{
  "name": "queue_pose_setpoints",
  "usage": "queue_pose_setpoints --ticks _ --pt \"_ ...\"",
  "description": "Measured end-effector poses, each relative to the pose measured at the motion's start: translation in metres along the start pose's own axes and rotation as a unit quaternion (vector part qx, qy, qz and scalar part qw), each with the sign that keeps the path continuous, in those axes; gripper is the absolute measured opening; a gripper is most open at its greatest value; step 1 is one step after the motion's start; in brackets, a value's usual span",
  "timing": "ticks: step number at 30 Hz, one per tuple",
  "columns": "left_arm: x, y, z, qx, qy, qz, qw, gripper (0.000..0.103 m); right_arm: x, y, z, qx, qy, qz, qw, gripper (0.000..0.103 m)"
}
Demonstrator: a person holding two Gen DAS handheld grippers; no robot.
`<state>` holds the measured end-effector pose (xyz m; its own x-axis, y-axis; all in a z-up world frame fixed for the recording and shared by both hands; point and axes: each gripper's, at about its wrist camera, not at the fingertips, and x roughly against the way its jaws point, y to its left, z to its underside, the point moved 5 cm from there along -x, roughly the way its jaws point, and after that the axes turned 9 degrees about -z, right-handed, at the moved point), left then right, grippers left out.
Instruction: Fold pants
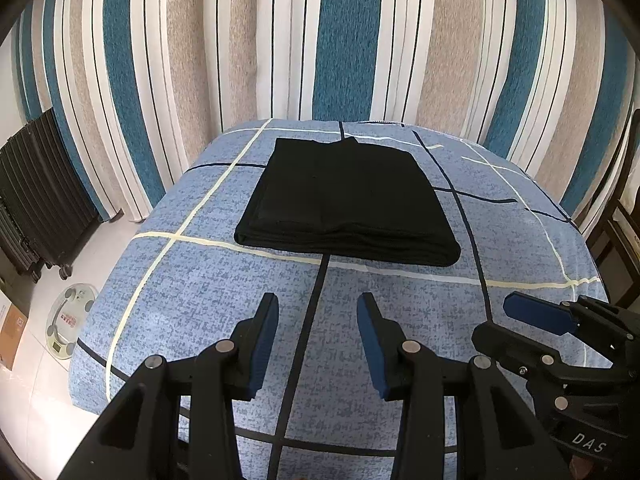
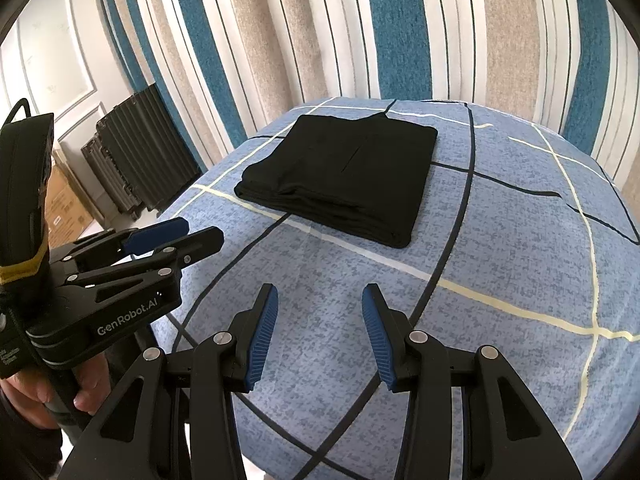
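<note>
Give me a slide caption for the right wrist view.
Folded black pants lie on the blue checked bedspread; both the right gripper and left gripper are open, empty.

We see matt black cloth pants (image 1: 344,196), smooth and folded flat, on a bedsheet (image 1: 200,300) of speckled blue woven cloth. Our grippers (image 2: 318,332) are matt black plastic with ribbed blue rubbery pads (image 2: 262,344) and shiny metal pins. Far curtains (image 1: 344,36) look coarse-textured.

Both wrist views look steeply down, side by side, sharing the bed (image 1: 168,288) and folded pants (image 1: 344,196).
</note>
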<state>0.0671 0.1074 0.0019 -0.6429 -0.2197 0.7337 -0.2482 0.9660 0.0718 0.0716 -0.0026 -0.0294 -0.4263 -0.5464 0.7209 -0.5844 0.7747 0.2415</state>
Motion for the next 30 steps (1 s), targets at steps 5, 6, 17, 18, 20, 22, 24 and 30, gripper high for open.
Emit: queue_pose_setpoints --ticks 5,6,17,18,20,22,24,30 --pt "-0.0003 0.0000 0.0013 0.002 0.002 -0.002 1.0000 0.043 -0.0001 0.0003 0.0002 0.000 0.000 0.000 1.000 0.045" --pt "-0.0001 0.0000 0.0015 0.002 0.002 -0.002 1.0000 0.043 -0.0002 0.0004 0.0003 -0.001 0.001 0.000 1.000 0.045" --pt "0.0008 0.0009 0.0037 0.004 0.002 -0.010 0.9999 0.043 -0.0006 0.0004 0.0014 0.000 0.002 -0.003 1.000 0.045" --pt "0.0009 0.0006 0.0039 0.004 0.002 -0.011 0.9999 0.043 -0.0006 0.0005 0.0016 0.001 0.002 -0.003 1.000 0.045" --pt "0.0016 0.0004 0.0037 0.004 0.001 -0.012 0.9999 0.043 -0.0006 0.0006 0.0018 0.001 0.002 -0.003 1.000 0.045" --pt "0.0021 0.0005 0.0038 0.004 0.001 -0.012 0.9999 0.043 -0.0010 0.0008 0.0020 0.000 0.002 -0.003 1.000 0.045" --pt "0.0022 0.0009 0.0038 0.004 0.001 -0.013 0.9999 0.043 -0.0009 0.0008 0.0021 0.000 0.002 -0.003 1.000 0.045" --pt "0.0018 0.0008 0.0035 0.005 0.001 -0.012 0.9999 0.043 -0.0010 0.0010 0.0020 0.001 0.002 -0.003 1.000 0.045"
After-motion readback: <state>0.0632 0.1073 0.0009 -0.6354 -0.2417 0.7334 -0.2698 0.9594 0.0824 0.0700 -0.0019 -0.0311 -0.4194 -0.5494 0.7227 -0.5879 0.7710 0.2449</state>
